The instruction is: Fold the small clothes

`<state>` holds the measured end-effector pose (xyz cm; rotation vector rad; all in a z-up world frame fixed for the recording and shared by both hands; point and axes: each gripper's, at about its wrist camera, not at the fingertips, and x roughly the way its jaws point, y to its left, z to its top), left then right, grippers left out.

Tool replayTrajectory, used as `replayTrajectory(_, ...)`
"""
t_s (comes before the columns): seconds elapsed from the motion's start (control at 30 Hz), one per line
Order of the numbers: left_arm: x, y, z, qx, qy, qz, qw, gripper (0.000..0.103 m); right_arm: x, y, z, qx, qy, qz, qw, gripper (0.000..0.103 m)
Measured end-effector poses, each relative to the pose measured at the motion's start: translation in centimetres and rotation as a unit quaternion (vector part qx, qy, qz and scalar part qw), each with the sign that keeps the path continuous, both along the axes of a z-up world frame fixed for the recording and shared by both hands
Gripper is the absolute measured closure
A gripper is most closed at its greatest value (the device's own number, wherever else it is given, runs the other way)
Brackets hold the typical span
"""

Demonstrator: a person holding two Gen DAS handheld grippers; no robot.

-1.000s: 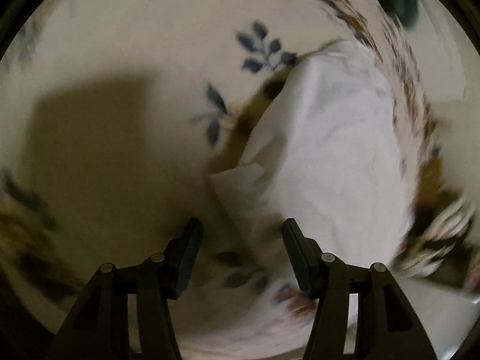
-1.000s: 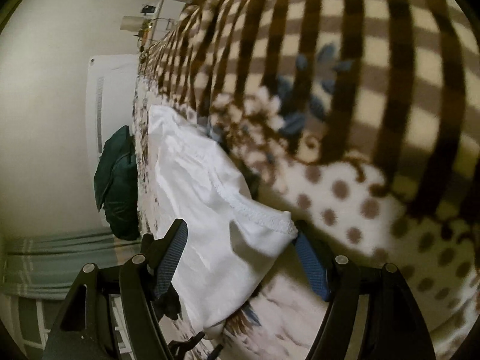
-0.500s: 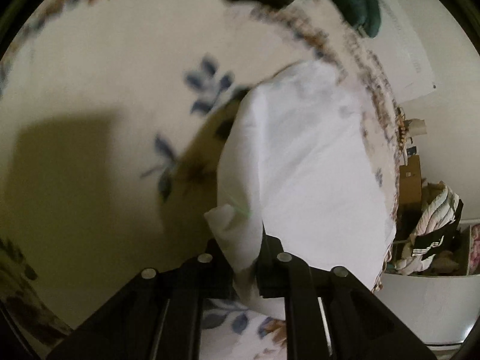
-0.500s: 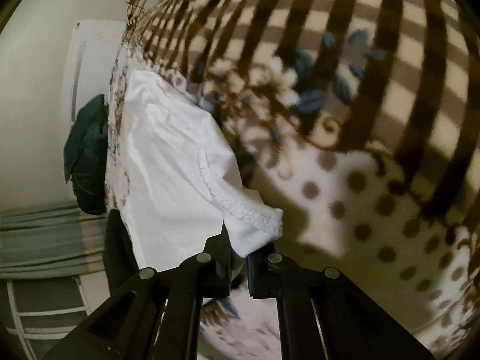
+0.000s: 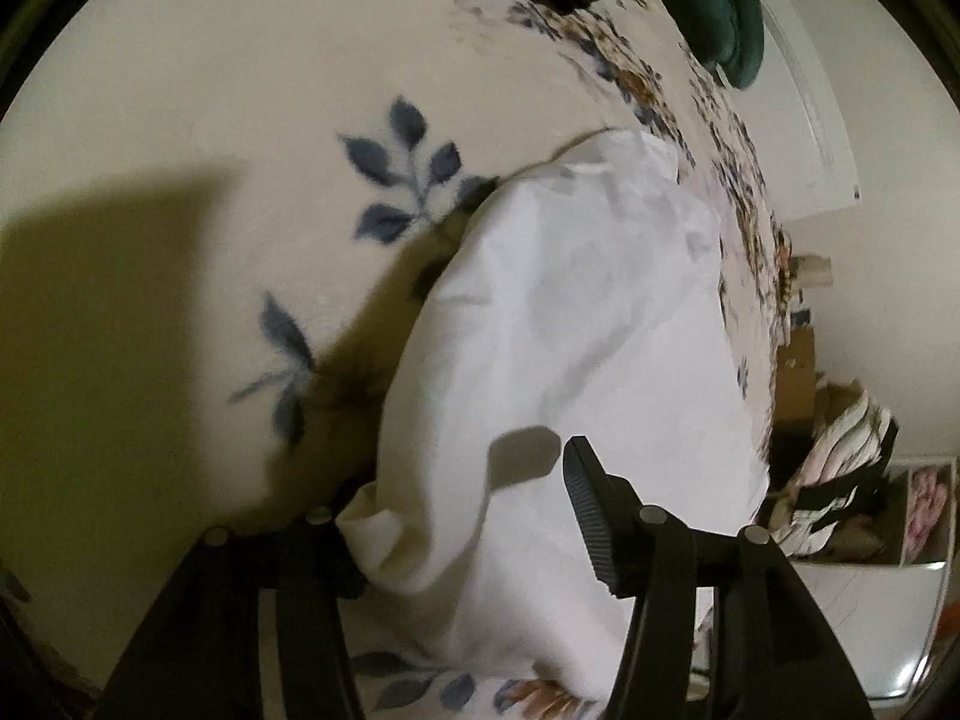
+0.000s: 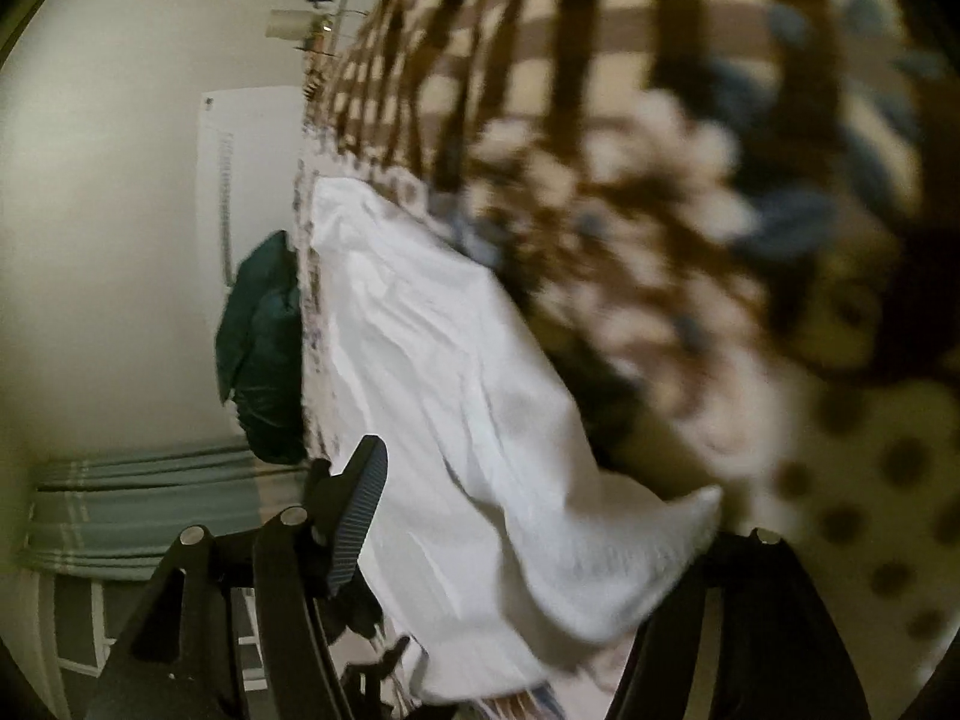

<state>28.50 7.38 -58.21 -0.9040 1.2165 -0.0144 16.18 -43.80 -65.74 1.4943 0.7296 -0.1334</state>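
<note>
Left gripper released, jaws wide apart, one white garment lying loose between them, covering the left finger. Right gripper also spread open, same white garment draped between its fingers and over the right one. One garment counted, two grippers. Garment lies on a fleece blanket, cream with blue leaves, brown checks and dots at 1 o'clock in right view. One dark green bundle at 9 o'clock there, against a pale wall. Cluttered bin at 4 o'clock in left view.
</note>
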Motion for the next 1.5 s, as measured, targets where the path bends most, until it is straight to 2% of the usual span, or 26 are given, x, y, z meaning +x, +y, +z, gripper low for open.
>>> replayTrajectory(0.17, 0.0, 0.8, -0.3, 0.0, 0.007, -0.004, 1.0, 0.051, 1.2, 0.5, 0.5, -0.011, -0.022, 0.001, 1.0, 0.036)
replayTrajectory(0.27, 0.2, 0.6, -0.6, -0.003, 0.014, 0.007, 0.9999, 0.051, 0.6, 0.4, 0.7, 0.007, -0.012, 0.008, 1.0, 0.036)
replayTrajectory(0.33, 0.3, 0.2, -0.5, 0.009, 0.015, 0.01, 0.9998, 0.054, -0.3, 0.1, 1.2, 0.012, 0.003, 0.007, 1.0, 0.036)
replayTrajectory(0.37, 0.4, -0.1, -0.2, 0.018, 0.013, 0.011, 0.9997, 0.061, -0.8, 0.0, 1.4, 0.012, 0.012, 0.007, 1.0, 0.042)
replayTrajectory(0.4, 0.3, -0.2, 0.0, 0.022, 0.01, 0.01, 0.9996, 0.09, -1.4, -0.2, 1.7, 0.01, 0.027, 0.005, 1.0, 0.052)
replayTrajectory(0.43, 0.3, -0.5, 0.4, 0.034, 0.01, 0.007, 0.9994, 0.096, -1.9, -0.2, 1.9, 0.003, 0.047, 0.008, 0.999, 0.083)
replayTrajectory(0.47, 0.2, -0.5, 0.7, 0.039, 0.006, 0.009, 0.9992, 0.096, -2.2, -0.2, 2.0, -0.003, 0.064, 0.017, 0.998, 0.092)
replayTrajectory(0.53, -0.1, -0.6, 1.7, 0.052, -0.003, 0.011, 0.9986, 0.096, -2.8, -0.1, 2.6, -0.008, 0.082, 0.025, 0.996, 0.092)
replayTrajectory(0.67, -0.2, -0.4, 2.8, 0.051, -0.017, 0.005, 0.9985, 0.096, -2.6, 0.2, 4.4, -0.023, 0.078, 0.039, 0.996, 0.092)
replayTrajectory(0.73, 0.1, -0.1, 1.8, 0.036, -0.004, -0.004, 0.9993, 0.095, -1.9, -0.1, 3.8, -0.023, 0.074, 0.048, 0.996, 0.087)
replayTrajectory(0.83, 0.3, 0.8, 0.1, 0.02, 0.035, -0.005, 0.9992, 0.081, -1.4, -0.7, 0.9, 0.008, 0.072, 0.032, 0.997, 0.059)
replayTrajectory(0.87, 0.1, 1.0, 0.1, 0.02, 0.041, -0.004, 0.9989, 0.071, -1.4, -0.9, 0.1, 0.019, 0.052, 0.019, 0.998, 0.052)
replayTrajectory(0.9, -0.3, 1.3, 0.4, 0.016, 0.039, -0.006, 0.9991, 0.068, -1.2, -0.9, -0.4, 0.027, 0.035, 0.01, 0.999, 0.048)
replayTrajectory(0.93, -0.9, 1.6, 1.0, 0.022, 0.038, -0.011, 0.999, 0.067, -1.0, -0.9, -0.6, 0.031, 0.017, 0.002, 0.999, 0.038)
replayTrajectory(0.97, -1.8, 1.8, 2.2, 0.05, 0.039, -0.024, 0.9977, 0.062, -0.8, -0.8, -0.5, 0.029, 0.005, -0.001, 1.0, 0.028)
replayTrajectory(1.0, -2.3, 1.8, 2.9, 0.07, 0.036, -0.032, 0.9964, 0.057, -0.4, -0.4, -0.1, 0.018, -0.009, -0.002, 1.0, 0.024)
replayTrajectory(1.03, -3.2, 1.7, 4.5, 0.108, 0.026, -0.042, 0.9929, 0.056, -0.1, -0.2, 0.2, 0.01, -0.015, -0.002, 1.0, 0.021)
replayTrajectory(1.13, -3.4, 0.5, 7.6, 0.166, -0.01, -0.058, 0.9843, 0.053, 1.0, 0.5, 0.7, 0.0, -0.033, -0.006, 0.999, 0.021)
replayTrajectory(1.2, -2.2, -1.0, 8.4, 0.182, -0.03, -0.078, 0.9798, 0.053, 1.8, 0.8, 0.9, -0.005, -0.035, -0.014, 0.999, 0.024)
replayTrajectory(1.23, -0.9, -2.6, 8.4, 0.185, -0.045, -0.101, 0.9765, 0.053, 2.0, 0.8, 0.9, -0.009, -0.032, -0.018, 0.999, 0.034)
replayTrajectory(1.27, 0.0, -3.6, 8.2, 0.186, -0.052, -0.115, 0.9745, 0.053, 2.2, 0.8, 0.9, -0.014, -0.027, -0.02, 0.999, 0.052)
replayTrajectory(1.3, 1.2, -4.9, 7.7, 0.184, -0.057, -0.132, 0.9723, 0.053, 2.6, 0.9, 0.9, -0.019, -0.019, -0.02, 0.999, 0.063)
replayTrajectory(1.33, 1.9, -6.0, 6.9, 0.185, -0.057, -0.152, 0.9693, 0.053, 2.8, 0.8, 0.7, -0.025, -0.01, -0.019, 0.999, 0.083)
replayTrajectory(1.43, 3.5, -8.2, 3.5, 0.195, -0.02, -0.206, 0.9586, 0.053, 3.6, 0.9, 1.4, -0.052, 0.012, -0.023, 0.998, 0.088)
replayTrajectory(1.5, 3.9, -8.3, 1.4, 0.183, 0.0, -0.216, 0.9592, 0.053, 4.9, 1.4, 3.1, -0.082, 0.021, -0.022, 0.996, 0.089)
